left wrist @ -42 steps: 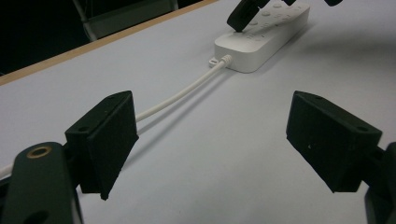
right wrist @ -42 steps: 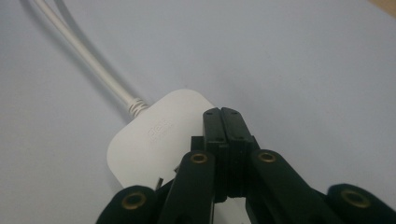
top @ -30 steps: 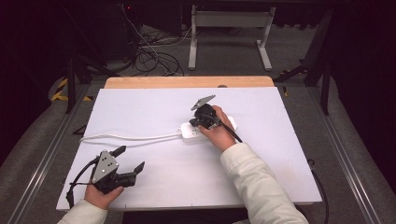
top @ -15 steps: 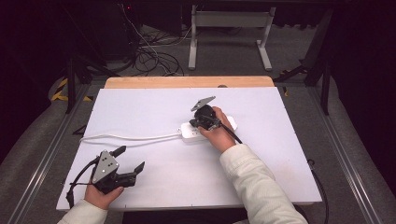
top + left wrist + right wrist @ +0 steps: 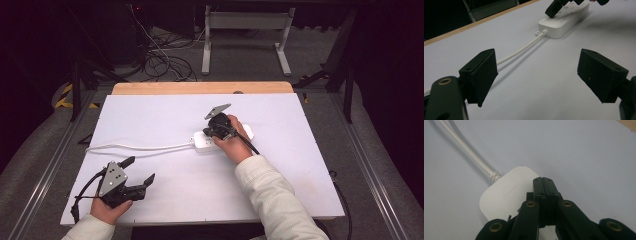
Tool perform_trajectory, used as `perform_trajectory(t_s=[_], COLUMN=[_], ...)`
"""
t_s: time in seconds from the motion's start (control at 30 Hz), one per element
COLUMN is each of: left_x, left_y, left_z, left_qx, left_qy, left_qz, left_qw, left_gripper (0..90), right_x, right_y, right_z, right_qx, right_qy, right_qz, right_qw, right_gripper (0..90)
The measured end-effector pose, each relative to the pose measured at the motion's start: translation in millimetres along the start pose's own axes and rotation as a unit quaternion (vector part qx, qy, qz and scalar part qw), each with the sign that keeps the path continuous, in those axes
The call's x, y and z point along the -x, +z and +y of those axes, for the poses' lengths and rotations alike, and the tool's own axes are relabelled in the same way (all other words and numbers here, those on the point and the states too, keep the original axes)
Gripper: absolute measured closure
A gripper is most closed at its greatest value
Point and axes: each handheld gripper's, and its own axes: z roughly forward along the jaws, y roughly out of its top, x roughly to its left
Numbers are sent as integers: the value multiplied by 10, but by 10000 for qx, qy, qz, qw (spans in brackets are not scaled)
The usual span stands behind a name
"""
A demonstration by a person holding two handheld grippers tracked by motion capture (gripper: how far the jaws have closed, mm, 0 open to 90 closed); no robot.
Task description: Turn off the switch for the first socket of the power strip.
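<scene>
A white power strip (image 5: 222,140) lies at the middle of the white table, and its white cable (image 5: 140,147) runs off to the left. My right gripper (image 5: 209,133) is shut with nothing between its jaws, and its tips rest on top of the strip near the cable end. The right gripper view has the closed tips (image 5: 543,181) over the strip (image 5: 504,195), beside the cable (image 5: 469,155). My left gripper (image 5: 138,170) sits open and empty near the front left of the table. From the left gripper (image 5: 536,72), the strip (image 5: 566,23) and cable (image 5: 524,48) lie ahead.
The white tabletop (image 5: 165,115) has a wooden strip (image 5: 200,88) along its far edge. Beyond it on the floor lie tangled cables (image 5: 165,65) and the legs of a metal frame (image 5: 245,45). Rails run along both sides of the table.
</scene>
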Motion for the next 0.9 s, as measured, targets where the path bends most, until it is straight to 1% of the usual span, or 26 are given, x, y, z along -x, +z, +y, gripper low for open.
perform_trajectory(t_s=[0.1,0.2,0.3,0.5,0.63,0.67,0.73,0.87,0.9], left_x=[0,1,3,1,2,3,3,13,14], left_y=[0,0,2,0,-1,0,1,9,10], left_z=[0,1,1,0,1,1,1,1,2], left_qx=[1,1,-5,1,1,2,-2,-4,-11], left_qy=[0,2,10,1,17,15,14,-21,-19], left_qz=[0,-1,-5,-1,-5,-7,-5,-28,-28], left_qw=[10000,10000,10000,10000,10000,10000,10000,10000,10000], left_gripper=[166,166,166,166,166,166,166,166,166], right_x=[1,-6,-19,-15,-18,-8,-5,-14,-11], right_y=[1,-2,-1,-3,-11,-17,-16,-16,-16], right_z=[2,4,5,4,-3,-16,-19,-19,-19], right_qx=[-6,-25,-35,-41,-65,-69,-49,-54,-55], right_qy=[-14,7,-21,16,18,27,53,30,35], right_qz=[15,-22,-61,-46,-93,-127,-118,-156,-128], right_qw=[10000,10000,10000,10000,9999,9999,9999,9999,9999], right_gripper=[900,900,900,900,900,900,900,900,900])
